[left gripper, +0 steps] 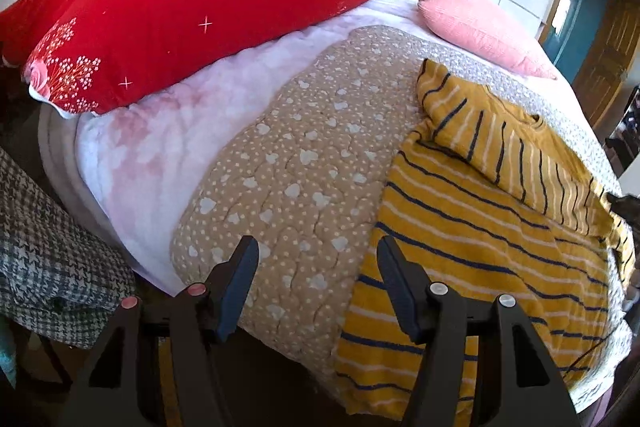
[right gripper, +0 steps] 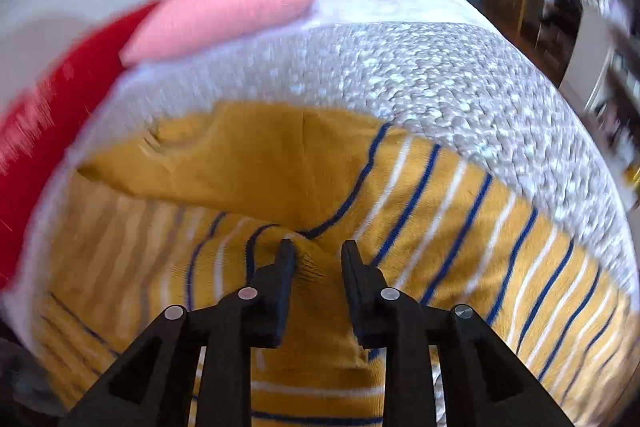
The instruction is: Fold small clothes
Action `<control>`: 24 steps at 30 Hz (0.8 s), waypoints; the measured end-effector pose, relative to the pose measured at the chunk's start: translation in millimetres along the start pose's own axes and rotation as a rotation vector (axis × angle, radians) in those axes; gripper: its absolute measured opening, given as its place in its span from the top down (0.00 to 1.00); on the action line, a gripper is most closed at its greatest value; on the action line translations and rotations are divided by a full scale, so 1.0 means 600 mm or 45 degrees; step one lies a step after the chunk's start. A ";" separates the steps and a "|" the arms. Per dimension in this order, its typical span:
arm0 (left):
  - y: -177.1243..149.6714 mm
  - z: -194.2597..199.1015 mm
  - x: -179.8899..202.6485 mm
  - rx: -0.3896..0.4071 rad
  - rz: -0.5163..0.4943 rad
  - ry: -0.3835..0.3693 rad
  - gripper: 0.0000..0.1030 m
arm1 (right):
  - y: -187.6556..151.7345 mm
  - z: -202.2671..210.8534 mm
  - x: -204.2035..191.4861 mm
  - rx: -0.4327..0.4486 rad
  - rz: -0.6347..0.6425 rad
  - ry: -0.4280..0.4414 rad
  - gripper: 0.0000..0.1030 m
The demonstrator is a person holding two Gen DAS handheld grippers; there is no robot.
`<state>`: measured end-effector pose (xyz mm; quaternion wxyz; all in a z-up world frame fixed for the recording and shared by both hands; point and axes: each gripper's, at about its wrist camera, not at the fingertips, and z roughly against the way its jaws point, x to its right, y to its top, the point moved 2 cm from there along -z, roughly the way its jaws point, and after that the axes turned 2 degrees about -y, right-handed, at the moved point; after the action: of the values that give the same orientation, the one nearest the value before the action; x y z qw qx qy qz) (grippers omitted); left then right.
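A yellow shirt with navy and white stripes [left gripper: 472,219] lies spread on the bed's patterned quilt [left gripper: 304,163], one sleeve folded across its upper part. My left gripper [left gripper: 318,245] stands open above the quilt at the shirt's left edge, with nothing between its fingers. In the blurred right wrist view the same shirt [right gripper: 460,211] fills the lower half. My right gripper [right gripper: 318,253] hovers low over it, jaws a little apart. A ribbed, bunched piece of the yellow fabric [right gripper: 310,265] rises in the gap, and the pads do not visibly press it.
A large red flowered pillow [left gripper: 180,15] and a small pink pillow [left gripper: 480,31] lie at the head of the bed on a white blanket [left gripper: 152,163]. A houndstooth cloth [left gripper: 48,251] hangs at the left. A tiled wall and a wooden door [left gripper: 600,59] stand beyond.
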<state>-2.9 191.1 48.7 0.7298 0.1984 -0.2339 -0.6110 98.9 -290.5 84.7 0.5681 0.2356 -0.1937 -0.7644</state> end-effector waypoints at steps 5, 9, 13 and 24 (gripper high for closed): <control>-0.003 0.000 0.015 -0.008 -0.018 -0.029 0.41 | -0.045 0.113 0.096 0.118 -0.153 0.143 0.50; -0.006 -0.014 0.035 -0.047 -0.033 -0.071 0.41 | -0.127 0.189 0.224 0.149 -0.370 0.062 0.46; -0.010 -0.022 0.070 -0.071 -0.069 -0.111 0.41 | -0.214 0.252 0.349 0.180 -0.540 -0.181 0.44; -0.016 0.003 0.158 -0.057 -0.215 -0.159 0.41 | -0.346 0.296 0.446 0.287 -0.954 -0.309 0.38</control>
<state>1.6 96.1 54.1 0.6640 0.1626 -0.2475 -0.6866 -230.8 -484.4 74.5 0.1939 0.2589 -0.2425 -0.9146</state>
